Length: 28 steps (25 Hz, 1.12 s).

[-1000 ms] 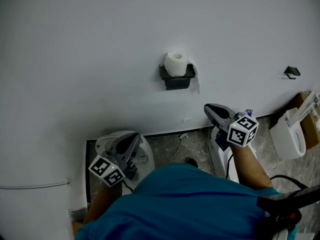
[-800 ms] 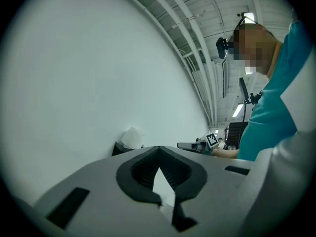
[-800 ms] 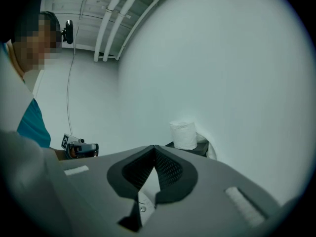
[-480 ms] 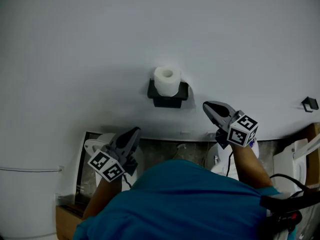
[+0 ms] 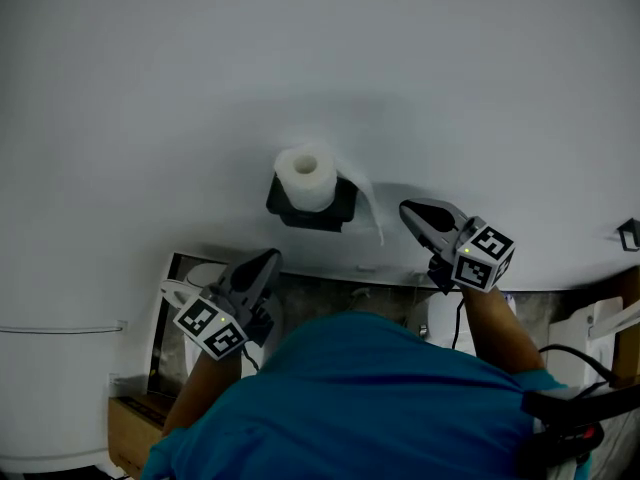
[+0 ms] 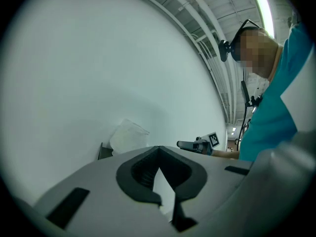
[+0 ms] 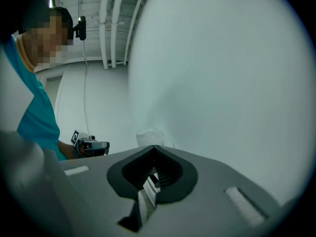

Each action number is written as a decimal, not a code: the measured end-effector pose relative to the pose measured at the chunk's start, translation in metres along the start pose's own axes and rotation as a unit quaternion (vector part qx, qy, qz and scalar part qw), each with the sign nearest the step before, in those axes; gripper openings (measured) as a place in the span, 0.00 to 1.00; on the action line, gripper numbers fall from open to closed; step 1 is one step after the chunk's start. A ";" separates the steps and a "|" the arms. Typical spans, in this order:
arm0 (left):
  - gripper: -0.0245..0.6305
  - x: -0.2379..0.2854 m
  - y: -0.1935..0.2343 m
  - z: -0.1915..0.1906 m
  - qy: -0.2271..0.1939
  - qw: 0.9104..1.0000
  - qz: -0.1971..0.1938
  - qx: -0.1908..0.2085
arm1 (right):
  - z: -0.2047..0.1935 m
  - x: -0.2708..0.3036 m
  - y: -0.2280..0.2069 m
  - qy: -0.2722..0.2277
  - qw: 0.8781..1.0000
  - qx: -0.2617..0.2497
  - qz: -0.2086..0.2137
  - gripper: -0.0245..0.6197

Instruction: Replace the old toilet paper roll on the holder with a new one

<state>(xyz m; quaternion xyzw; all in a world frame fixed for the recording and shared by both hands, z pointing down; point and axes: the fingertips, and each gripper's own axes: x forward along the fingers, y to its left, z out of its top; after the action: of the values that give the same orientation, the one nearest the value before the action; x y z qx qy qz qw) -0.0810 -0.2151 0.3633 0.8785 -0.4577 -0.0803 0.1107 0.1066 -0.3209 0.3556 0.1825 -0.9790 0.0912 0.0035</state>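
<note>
A white toilet paper roll stands upright on a black wall-mounted holder, with a loose tail of paper hanging at its right. My left gripper is below and left of the holder, shut and empty. My right gripper is level with the holder on its right, also shut and empty. The roll shows just above the jaws in the left gripper view, with the right gripper beyond. In the right gripper view the roll sits above the jaws, and the left gripper is at the left.
A plain white wall fills most of the head view. Below it lie a stone-patterned floor strip and white fixtures. A small black hook is on the wall at far right. A wooden edge is at bottom left.
Both grippers have moved closer to the wall and the holder. The roll and holder now sit lower and further left in the head view and look larger.
</note>
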 end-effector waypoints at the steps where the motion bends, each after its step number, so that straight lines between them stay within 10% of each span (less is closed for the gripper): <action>1: 0.04 0.002 0.003 -0.001 0.003 1.000 -0.001 0.001 | -0.001 0.002 -0.002 0.001 1.000 0.001 0.003 0.04; 24: 0.05 0.024 0.116 -0.049 0.107 0.989 -0.099 0.010 | 0.010 0.060 0.002 -0.003 0.998 -0.001 -0.057 0.04; 28: 0.25 0.029 0.111 -0.079 0.164 0.976 -0.123 0.072 | 0.007 0.053 0.001 0.001 0.998 0.008 -0.061 0.04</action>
<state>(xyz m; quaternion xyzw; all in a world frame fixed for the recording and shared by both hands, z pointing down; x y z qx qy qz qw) -0.1331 -0.2916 0.4676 0.9351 -0.3261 0.0849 0.1094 0.0567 -0.3402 0.3504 0.2422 -0.9652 0.0986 0.0085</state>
